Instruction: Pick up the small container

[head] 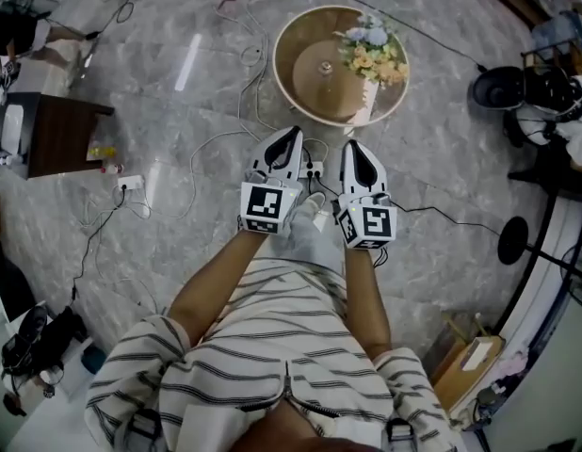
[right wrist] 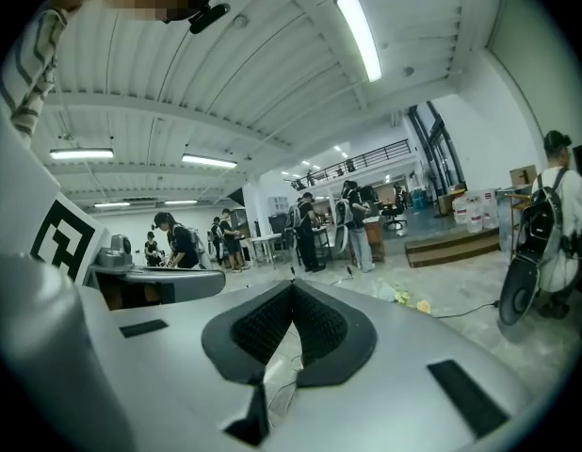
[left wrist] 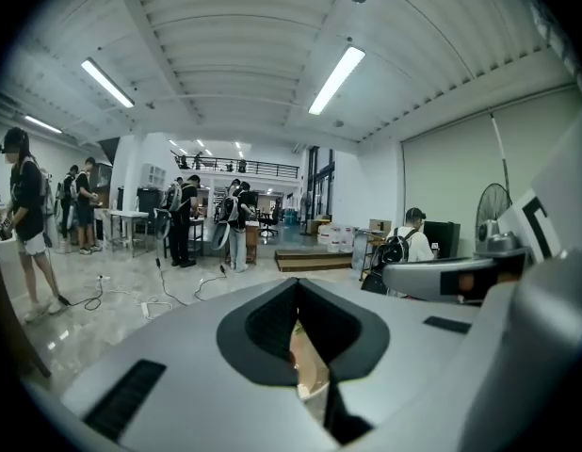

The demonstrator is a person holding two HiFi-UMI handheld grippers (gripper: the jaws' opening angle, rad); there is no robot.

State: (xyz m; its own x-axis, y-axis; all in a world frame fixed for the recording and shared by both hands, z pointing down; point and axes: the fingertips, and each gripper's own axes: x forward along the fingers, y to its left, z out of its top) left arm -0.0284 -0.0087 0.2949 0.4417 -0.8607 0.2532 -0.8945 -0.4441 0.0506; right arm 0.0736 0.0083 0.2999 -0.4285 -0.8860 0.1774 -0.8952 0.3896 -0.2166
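Note:
A round wooden table stands on the marble floor ahead of me. It bears a bunch of flowers and a small pale object near its middle, which may be the small container; it is too small to tell. My left gripper and right gripper are held side by side, short of the table's near rim, pointing toward it. Both are shut with nothing between the pads. In the left gripper view the left gripper has its tips together, and so does the right gripper in its own view.
Cables and a power strip lie across the floor around the table. A dark side table stands at the left, a black floor stand and a cardboard box at the right. Several people stand far off.

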